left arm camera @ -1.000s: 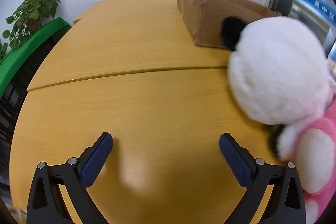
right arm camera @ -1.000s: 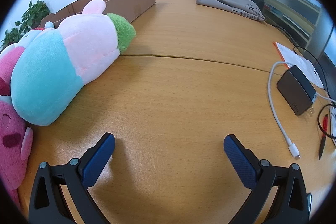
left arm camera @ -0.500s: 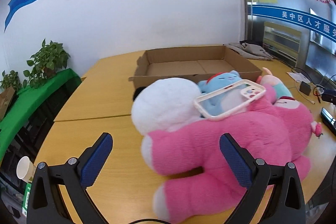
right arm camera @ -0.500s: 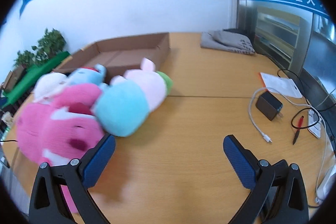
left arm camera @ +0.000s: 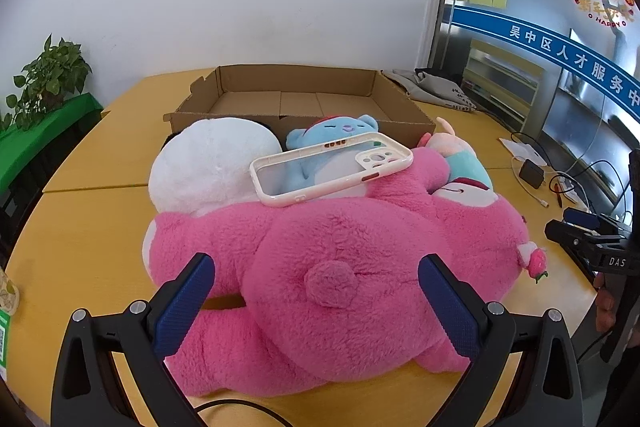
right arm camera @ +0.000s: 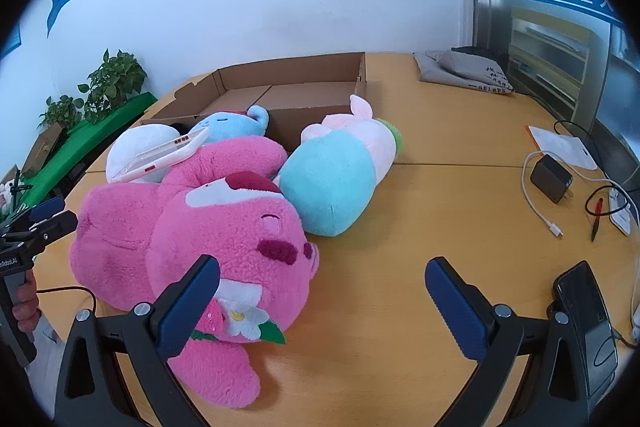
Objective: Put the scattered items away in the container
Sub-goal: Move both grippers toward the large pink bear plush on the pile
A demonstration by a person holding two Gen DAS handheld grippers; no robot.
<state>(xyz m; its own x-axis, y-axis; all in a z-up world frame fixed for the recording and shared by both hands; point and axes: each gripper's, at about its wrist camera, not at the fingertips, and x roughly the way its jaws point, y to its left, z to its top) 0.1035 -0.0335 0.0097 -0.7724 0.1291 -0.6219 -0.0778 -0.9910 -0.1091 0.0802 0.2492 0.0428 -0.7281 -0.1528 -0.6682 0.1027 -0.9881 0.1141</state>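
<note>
A big pink plush bear [left arm camera: 340,267] [right arm camera: 192,227] lies on the wooden table in front of an open cardboard box [left arm camera: 296,103] [right arm camera: 280,91]. A cream phone case [left arm camera: 332,167] [right arm camera: 160,153] rests on top of the pile. Behind it are a white plush [left arm camera: 212,163] [right arm camera: 136,147], a small blue plush [left arm camera: 336,135] [right arm camera: 232,123] and a teal and pink plush [left arm camera: 464,163] [right arm camera: 340,167]. My left gripper [left arm camera: 316,307] is open just over the bear's back. My right gripper [right arm camera: 320,303] is open at the bear's head.
A black charger with white cable [right arm camera: 552,183] [left arm camera: 532,175], papers [right arm camera: 564,147] and a red-tipped lead [right arm camera: 596,215] lie at the right. A dark phone [right arm camera: 588,311] lies near the right fingers. A grey cloth [right arm camera: 464,71] lies at the back. Plants [left arm camera: 48,79] stand at the left.
Both grippers have pulled back and up from close to the tabletop, so the whole plush pile and the box now show. Both stay open.
</note>
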